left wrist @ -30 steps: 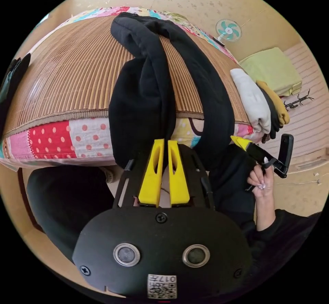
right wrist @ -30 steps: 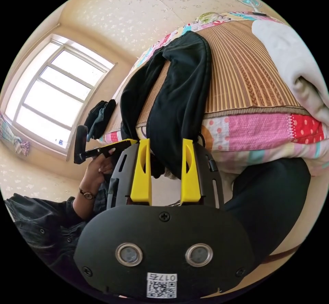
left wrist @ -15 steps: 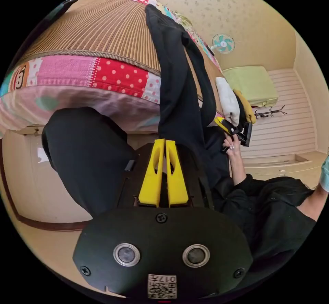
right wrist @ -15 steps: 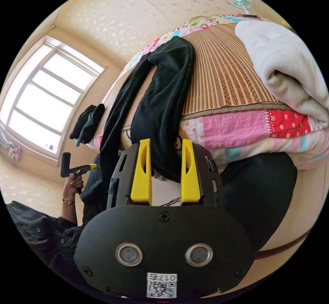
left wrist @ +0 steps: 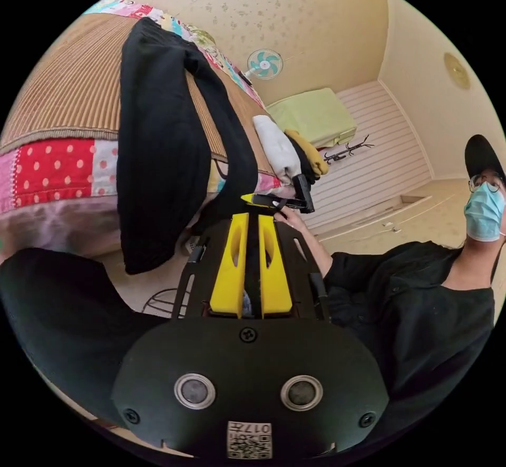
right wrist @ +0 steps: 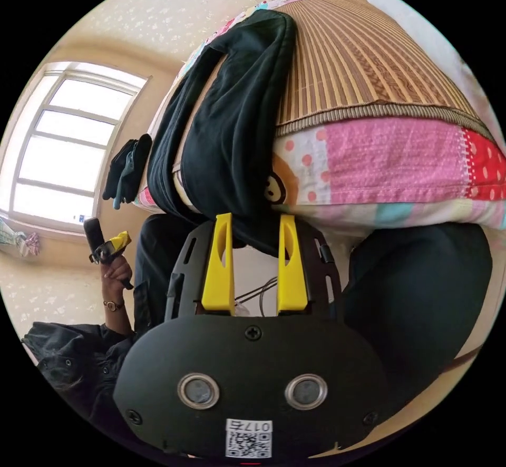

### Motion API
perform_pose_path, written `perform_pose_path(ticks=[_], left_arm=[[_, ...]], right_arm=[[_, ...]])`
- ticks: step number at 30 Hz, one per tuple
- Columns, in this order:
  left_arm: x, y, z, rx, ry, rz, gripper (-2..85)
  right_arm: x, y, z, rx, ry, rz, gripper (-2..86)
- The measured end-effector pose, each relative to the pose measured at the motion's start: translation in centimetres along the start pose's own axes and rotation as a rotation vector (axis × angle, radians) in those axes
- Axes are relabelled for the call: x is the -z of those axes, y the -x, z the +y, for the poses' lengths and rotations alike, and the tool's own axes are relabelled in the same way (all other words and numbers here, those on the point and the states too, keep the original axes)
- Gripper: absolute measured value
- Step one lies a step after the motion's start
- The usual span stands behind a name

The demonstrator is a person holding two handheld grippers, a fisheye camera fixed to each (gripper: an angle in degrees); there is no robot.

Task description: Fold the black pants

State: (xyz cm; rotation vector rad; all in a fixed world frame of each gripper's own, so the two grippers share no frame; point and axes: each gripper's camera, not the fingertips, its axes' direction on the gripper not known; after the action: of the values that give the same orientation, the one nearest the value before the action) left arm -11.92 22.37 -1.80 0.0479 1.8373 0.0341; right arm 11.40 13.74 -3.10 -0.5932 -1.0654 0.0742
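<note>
Pants [left wrist: 158, 161] in black are lying lengthwise on the striped mat [left wrist: 58, 93] of the bed, both leg ends hanging over the quilt edge [right wrist: 390, 166], probably so each can be caught from below. Left gripper [left wrist: 251, 224] is pinching a strip of black cloth between nearly closed jaws, while right gripper [right wrist: 255, 224] is waiting wide apart around the other hanging end, not yet squeezing it.

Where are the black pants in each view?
Left gripper view: black pants drape over the bed edge, left of centre, reaching the left gripper.
Right gripper view: they hang centre-left, above the right gripper.
Shared landmark: the striped mat under them.
</note>
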Motion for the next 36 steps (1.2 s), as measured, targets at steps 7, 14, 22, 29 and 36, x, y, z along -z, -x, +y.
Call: perform_pose_path(ticks=[7,14,22,29,36], left_arm=[[-0.6,-6.7,0.4,-0.148,0.132,-0.044,9.6],[-2.5,-11.0,-1.9,-0.196,0.17,-0.028,10.2],[-10.3,-12.6,-10.1,-0.042,0.286,-0.226,15.9],[-14.8,-9.2,-7.7,0.047,0.389,-0.345,7.1],[-3.6,-5.8,-4.7,0.069,0.111,0.064,3.5]], right_arm=[[5.2,1.0,4.1,0.061,0.016,-0.113,3.8],[13.7,-0.9,9.6,0.052,-0.105,-0.318,3.2],[18.5,1.1,9.9,0.199,-0.102,-0.582,3.0],[15.1,1.9,7.9,0.303,0.074,-0.518,3.2],[19.4,0.2,5.0,0.535,0.165,-0.846,5.4]])
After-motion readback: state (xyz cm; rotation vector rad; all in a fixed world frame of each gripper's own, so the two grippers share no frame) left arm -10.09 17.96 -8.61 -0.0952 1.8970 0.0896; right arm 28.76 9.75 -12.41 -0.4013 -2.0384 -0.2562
